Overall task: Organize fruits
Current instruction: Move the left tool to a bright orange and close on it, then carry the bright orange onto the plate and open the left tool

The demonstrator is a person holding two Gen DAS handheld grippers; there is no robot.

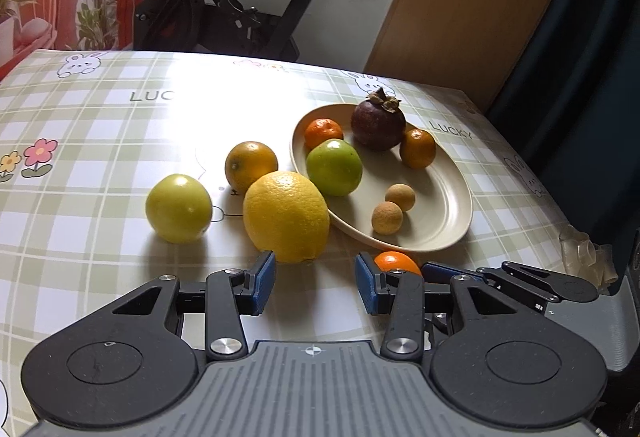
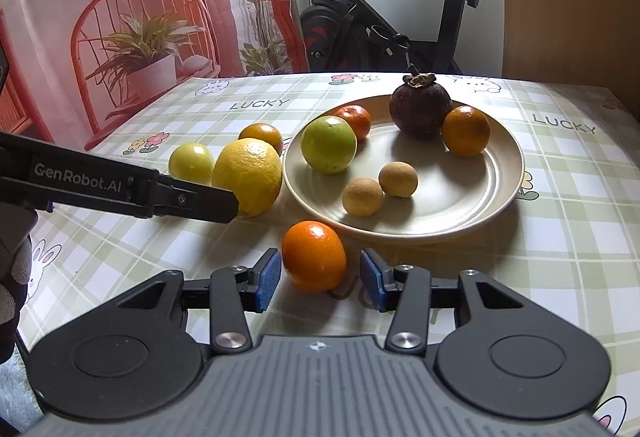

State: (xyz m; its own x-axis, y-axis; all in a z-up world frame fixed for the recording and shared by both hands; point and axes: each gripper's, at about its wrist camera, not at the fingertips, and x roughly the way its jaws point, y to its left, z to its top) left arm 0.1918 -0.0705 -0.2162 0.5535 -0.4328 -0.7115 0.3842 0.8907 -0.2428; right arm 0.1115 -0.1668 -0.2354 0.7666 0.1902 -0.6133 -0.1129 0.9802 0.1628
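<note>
Six fruits are already gathered on the plate [image 2: 506, 173]: a green apple [image 2: 328, 144], a mangosteen [image 2: 420, 108], two tangerines and two longans. Four are left beside it: a lemon [image 1: 286, 215], a yellow apple [image 1: 178, 207], an orange [image 1: 251, 163] and a mandarin [image 2: 314, 255]. The left gripper [image 1: 315, 277] is held wide before the lemon; the right gripper [image 2: 318, 277] is spread around the mandarin, not yet closed.

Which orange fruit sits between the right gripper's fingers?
The bright orange on the cloth just before the plate, alone between the right gripper fingers; the others lie farther off.
</note>
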